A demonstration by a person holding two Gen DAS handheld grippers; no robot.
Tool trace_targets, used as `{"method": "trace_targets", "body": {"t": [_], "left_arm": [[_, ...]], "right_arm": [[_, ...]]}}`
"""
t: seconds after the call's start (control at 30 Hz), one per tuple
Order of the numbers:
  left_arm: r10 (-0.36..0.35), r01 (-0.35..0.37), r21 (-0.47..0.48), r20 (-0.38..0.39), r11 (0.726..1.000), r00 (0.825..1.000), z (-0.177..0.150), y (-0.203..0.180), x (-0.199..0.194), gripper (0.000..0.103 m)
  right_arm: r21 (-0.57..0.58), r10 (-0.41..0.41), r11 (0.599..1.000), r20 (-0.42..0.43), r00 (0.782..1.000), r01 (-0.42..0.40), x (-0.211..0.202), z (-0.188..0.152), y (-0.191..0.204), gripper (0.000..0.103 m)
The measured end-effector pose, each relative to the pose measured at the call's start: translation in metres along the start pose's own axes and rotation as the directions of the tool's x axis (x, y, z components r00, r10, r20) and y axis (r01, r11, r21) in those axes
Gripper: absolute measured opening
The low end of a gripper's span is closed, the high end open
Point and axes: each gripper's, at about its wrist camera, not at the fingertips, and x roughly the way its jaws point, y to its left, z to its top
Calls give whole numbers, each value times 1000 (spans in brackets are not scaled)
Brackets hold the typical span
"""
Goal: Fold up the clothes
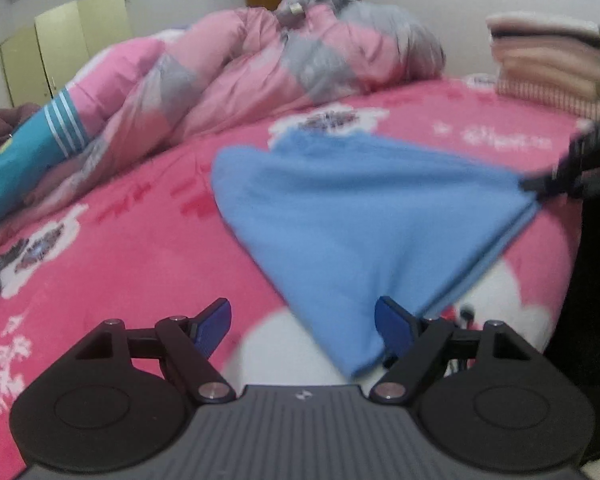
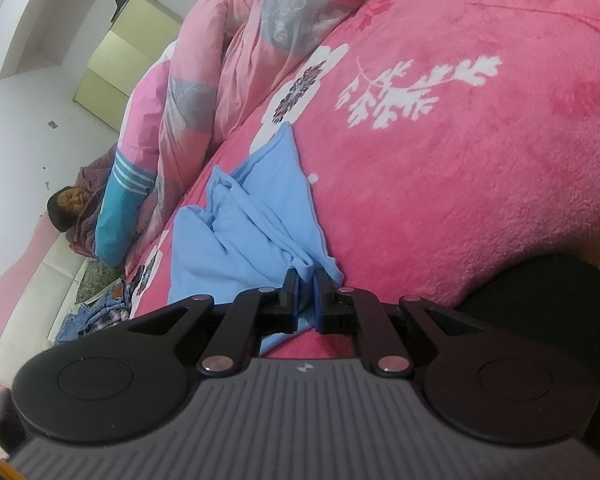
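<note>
A light blue cloth (image 1: 356, 216) lies on the pink flowered bedspread (image 1: 140, 248), pulled up to a point at the right. There my right gripper (image 1: 540, 184) pinches its corner. In the right wrist view the same blue cloth (image 2: 244, 232) bunches into folds that run into my right gripper (image 2: 306, 280), which is shut on it. My left gripper (image 1: 304, 320) stands open, low over the bed at the cloth's near corner. That corner hangs beside its right finger (image 1: 392, 320), and the pads do not press on it.
A pink and grey quilt (image 1: 260, 64) is heaped along the bed's far side, with a teal striped pillow (image 1: 28, 156) at left. Folded towels (image 1: 548, 64) are stacked at the back right. A person (image 2: 76, 208) lies near the pillow. Loose clothes (image 2: 100, 316) lie beside the bed.
</note>
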Motion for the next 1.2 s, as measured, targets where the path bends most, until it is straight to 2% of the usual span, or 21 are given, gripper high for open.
{"method": "trace_targets", "body": {"t": [0.17,0.3,0.47,0.63,0.8,0.93,1.2], "left_arm": [[-15,15,-37,2,999,1000,2,7,-6,81],[-2,4,-52,37,999,999,8,15,-17,81],[-8,13,-47,92,999,996,21,16,-22,83],[-47,49,-19,103,999,994,30,8,-10,83],[-98,100,-25,67,995,993,27,-2,6,83],[-118,119,-57,7,991,993,20,-4,20,83],[-127,126,-98,-11,987,992,17,-1,25,86]], "right_arm": [[-2,-5,1000,-4,1000,5,0,1,1,4],[-8,-10,1000,-7,1000,9,0,1,1,4],[-13,-14,1000,-12,1000,14,0,3,2,4],[-19,-22,1000,-17,1000,22,-1,4,4,4],[-21,-27,999,-21,999,27,0,4,5,4],[-22,-30,999,-25,999,30,0,5,6,4],[-20,-35,999,-30,999,34,2,6,6,4]]}}
